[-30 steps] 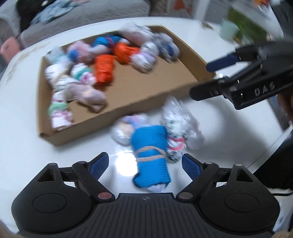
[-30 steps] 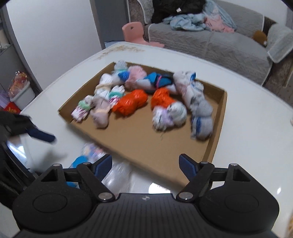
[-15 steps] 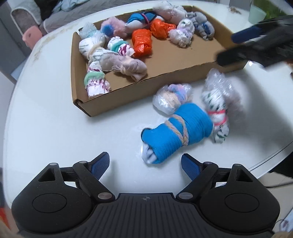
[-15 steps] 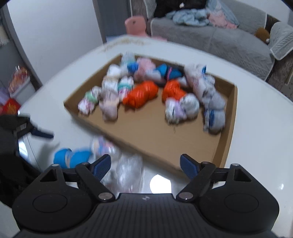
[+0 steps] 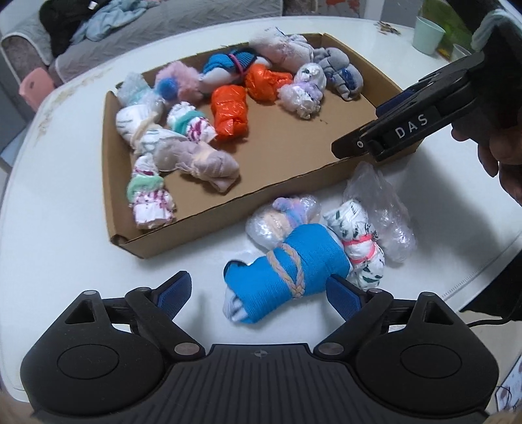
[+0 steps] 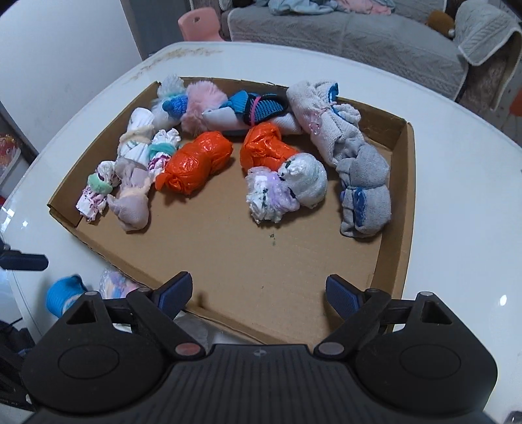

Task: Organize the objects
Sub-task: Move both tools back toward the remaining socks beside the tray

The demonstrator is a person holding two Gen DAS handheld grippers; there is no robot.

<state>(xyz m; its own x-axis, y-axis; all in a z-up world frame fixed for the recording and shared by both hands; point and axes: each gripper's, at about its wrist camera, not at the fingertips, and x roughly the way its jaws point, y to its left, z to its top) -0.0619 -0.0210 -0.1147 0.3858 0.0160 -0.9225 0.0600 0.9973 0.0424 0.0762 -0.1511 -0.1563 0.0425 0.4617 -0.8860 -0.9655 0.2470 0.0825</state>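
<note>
A blue sock roll (image 5: 293, 274) tied with tan cord lies on the white table (image 5: 65, 195), in front of a shallow cardboard box (image 5: 195, 225). It sits between the fingers of my left gripper (image 5: 257, 288). The jaws are opening and the left pad stands clear of the roll. Beside the roll lie a bagged pastel bundle (image 5: 280, 218), a white patterned sock (image 5: 355, 241) with a pink band, and a clear plastic bag (image 5: 381, 202). My right gripper (image 6: 257, 290) hovers over the bare floor of the box (image 6: 404, 195). Its jaws are opening with nothing between them.
Several sock bundles (image 6: 192, 163) fill the far half of the box, two of them in orange plastic. A green cup (image 5: 427, 34) stands at the table's far right. A person's hand (image 5: 502, 156) holds the right gripper. Behind the table are a sofa (image 6: 359, 36) with clothes and a pink chair (image 6: 199, 24).
My left gripper has closed in on the blue roll, which now lies between its fingers. My right gripper has come down over the box's near edge.
</note>
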